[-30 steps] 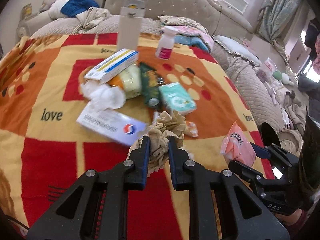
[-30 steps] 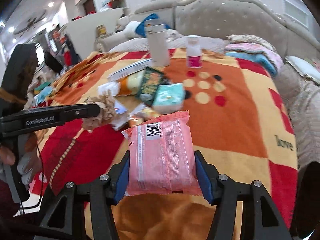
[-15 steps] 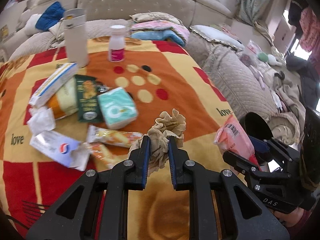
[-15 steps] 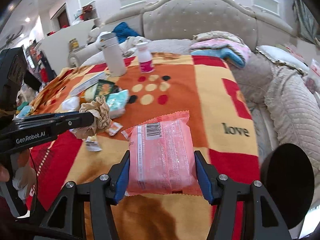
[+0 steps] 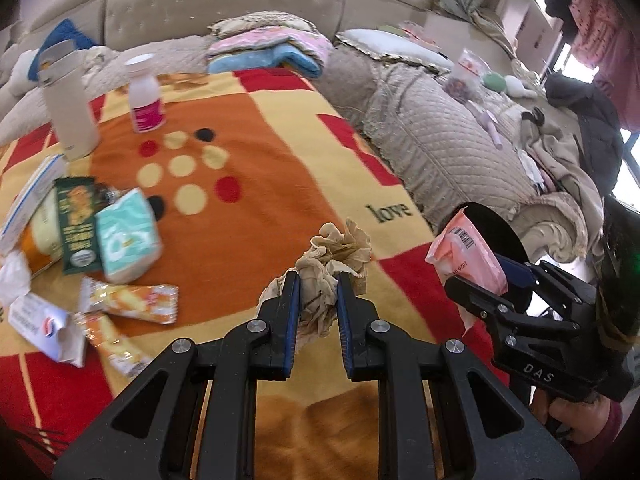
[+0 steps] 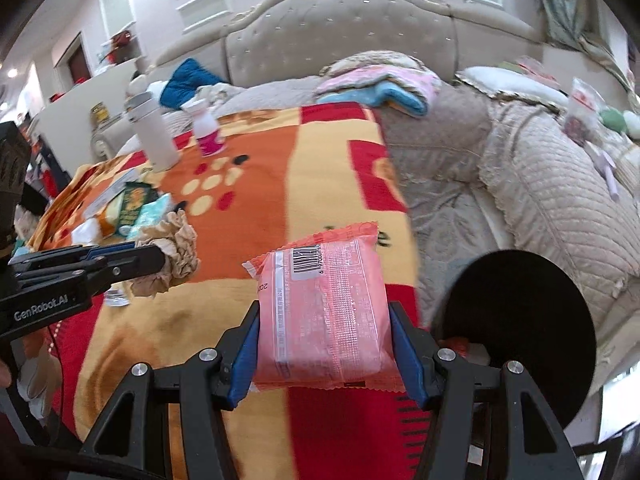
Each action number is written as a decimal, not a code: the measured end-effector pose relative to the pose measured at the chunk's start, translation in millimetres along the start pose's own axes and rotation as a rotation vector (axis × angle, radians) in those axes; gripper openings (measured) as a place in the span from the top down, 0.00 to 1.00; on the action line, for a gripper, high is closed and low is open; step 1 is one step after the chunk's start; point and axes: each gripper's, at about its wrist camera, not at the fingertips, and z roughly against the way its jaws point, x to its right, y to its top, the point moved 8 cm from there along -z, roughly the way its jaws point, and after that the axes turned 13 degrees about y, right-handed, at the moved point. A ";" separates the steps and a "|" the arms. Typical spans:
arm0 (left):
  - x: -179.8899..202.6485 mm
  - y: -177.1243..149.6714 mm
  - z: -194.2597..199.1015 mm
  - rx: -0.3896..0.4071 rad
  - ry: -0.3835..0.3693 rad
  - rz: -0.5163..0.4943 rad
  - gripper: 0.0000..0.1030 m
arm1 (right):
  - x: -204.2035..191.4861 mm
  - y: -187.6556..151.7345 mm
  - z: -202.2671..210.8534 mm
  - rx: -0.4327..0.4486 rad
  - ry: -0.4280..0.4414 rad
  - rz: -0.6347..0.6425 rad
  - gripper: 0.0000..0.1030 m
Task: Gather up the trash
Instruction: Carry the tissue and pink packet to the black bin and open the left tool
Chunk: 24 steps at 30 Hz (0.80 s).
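Both jaws are clamped on trash: the left gripper (image 5: 316, 294) is pinched nearly shut on a crumpled beige tissue (image 5: 334, 258), and the right gripper (image 6: 324, 344) stands about half open, its blue pads pressing the sides of a pink sealed packet (image 6: 324, 312). Each load hangs over the blanket (image 5: 260, 152) near its right edge, beside a round black bin (image 6: 516, 328). More wrappers (image 5: 128, 300), a mint tissue pack (image 5: 126, 236) and a green packet (image 5: 76, 224) lie near the blanket's left edge.

Both tools are black plastic frames with triangular cut-outs, silver screws and blue-lined fingers (image 5: 290, 312). The left gripper (image 6: 160, 258) reads "GenRobot.AI"; the right gripper (image 5: 476, 280) reads "DAS". A maroon sleeve (image 5: 608, 428) shows behind it.
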 end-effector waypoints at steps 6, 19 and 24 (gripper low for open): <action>40.9 8.1 -10.5 -0.009 -0.061 -0.045 0.85 | 43.7 -6.5 15.2 0.012 -0.052 -0.067 0.44; 137.4 22.1 -36.8 -0.055 -0.212 -0.105 0.85 | 139.8 -36.4 34.7 -0.004 -0.178 -0.223 0.44; 165.4 23.1 -42.4 -0.075 -0.287 -0.091 0.85 | 160.0 -46.7 38.7 -0.009 -0.200 -0.263 0.44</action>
